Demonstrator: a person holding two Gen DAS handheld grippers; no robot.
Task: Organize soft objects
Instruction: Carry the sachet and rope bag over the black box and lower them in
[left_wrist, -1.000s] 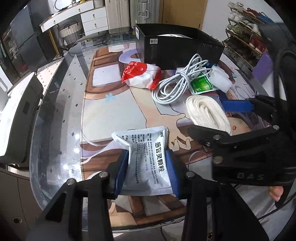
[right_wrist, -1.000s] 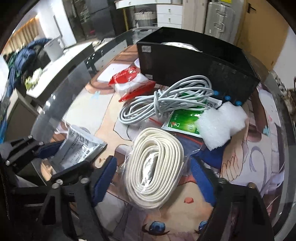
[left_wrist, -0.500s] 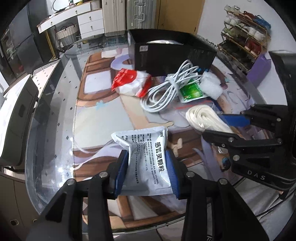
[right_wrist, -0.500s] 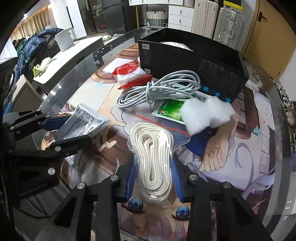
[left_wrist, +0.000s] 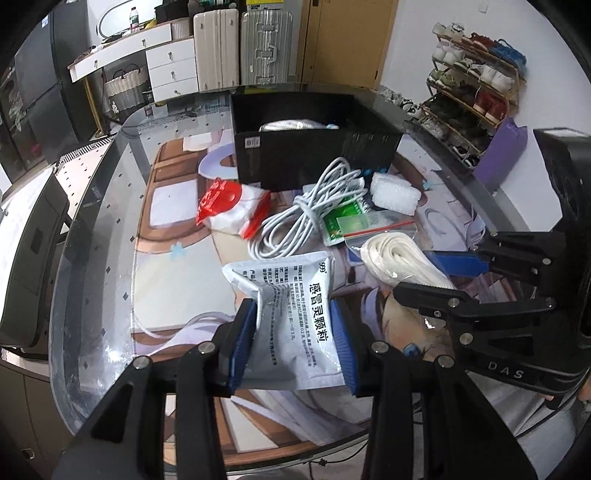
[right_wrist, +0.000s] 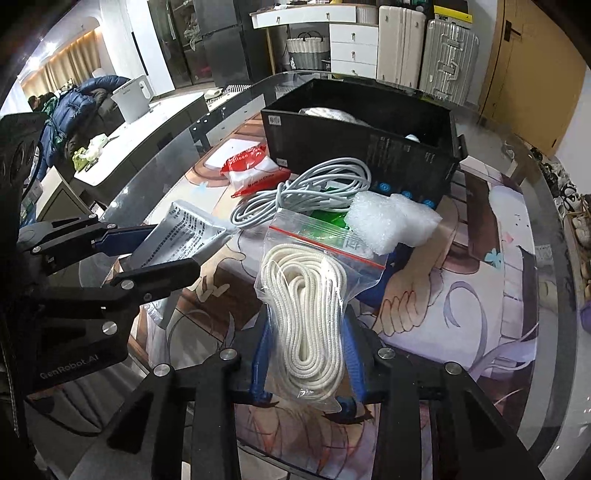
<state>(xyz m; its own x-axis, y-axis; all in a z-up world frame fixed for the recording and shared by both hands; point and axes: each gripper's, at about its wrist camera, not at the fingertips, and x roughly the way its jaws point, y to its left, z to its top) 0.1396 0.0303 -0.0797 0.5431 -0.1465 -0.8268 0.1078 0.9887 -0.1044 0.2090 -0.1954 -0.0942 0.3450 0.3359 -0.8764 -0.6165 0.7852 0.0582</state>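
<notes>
Both grippers are loaded: the left gripper (left_wrist: 293, 339) is clamped on a white printed medicine sachet (left_wrist: 291, 310), and the right gripper (right_wrist: 306, 354) is clamped on a zip bag of coiled white rope (right_wrist: 310, 299), each held above the glass tabletop (left_wrist: 110, 229). The black box (right_wrist: 369, 147) stands beyond the loose pile and already holds something pale, so it looks like the place to drop them. Carrying well probably means lifting both clear of the white cable coil (right_wrist: 306, 192) and the bubble-wrap piece (right_wrist: 391, 221) so nothing snags, and bringing one gripper over the box's open top at a time. The rope bag hangs long and floppy; its free end should pass the near wall before letting go.
</notes>
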